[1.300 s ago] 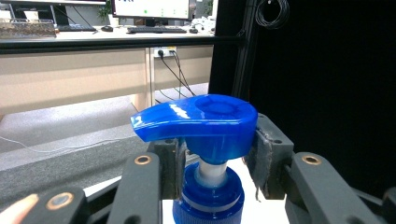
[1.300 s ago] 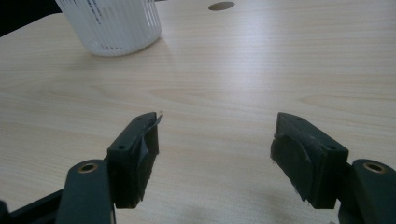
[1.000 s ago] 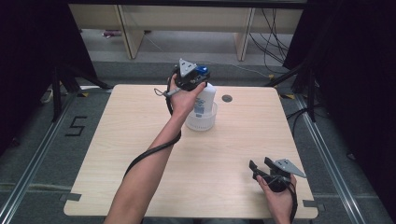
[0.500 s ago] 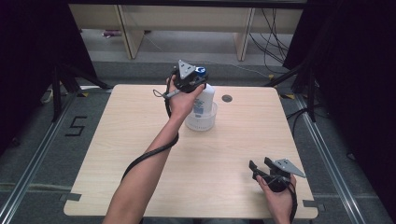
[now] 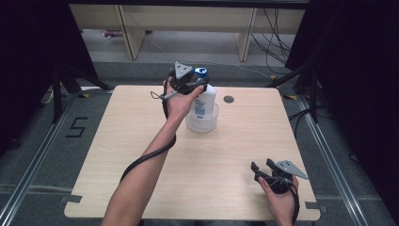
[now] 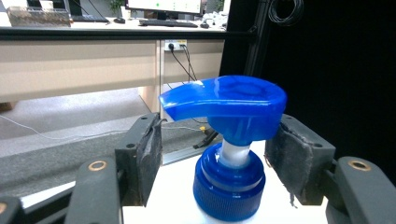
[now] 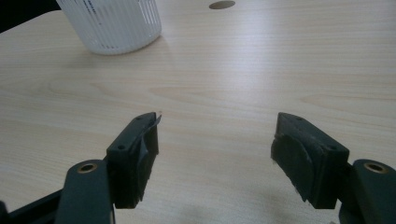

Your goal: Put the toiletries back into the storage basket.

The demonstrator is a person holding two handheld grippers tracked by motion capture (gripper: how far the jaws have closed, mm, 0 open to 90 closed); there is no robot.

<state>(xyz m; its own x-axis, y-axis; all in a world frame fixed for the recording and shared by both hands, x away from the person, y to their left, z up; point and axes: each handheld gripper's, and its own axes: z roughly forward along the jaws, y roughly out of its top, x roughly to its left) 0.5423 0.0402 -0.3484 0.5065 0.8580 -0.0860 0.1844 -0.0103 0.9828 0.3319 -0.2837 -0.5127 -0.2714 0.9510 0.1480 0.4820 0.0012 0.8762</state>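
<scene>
Blue pump top (image 6: 224, 105) sits between the left gripper's (image 6: 217, 154) just-opened jaws, untouched; right gripper (image 7: 217, 154) hangs open too.

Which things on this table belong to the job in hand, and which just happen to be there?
In the job:
- pump bottle, blue pump head between the open jaws
- white ribbed cup holding the bottle
- left gripper, jaws just opened

Just there:
- right gripper, open over bare wood
- round hole in the table
</scene>
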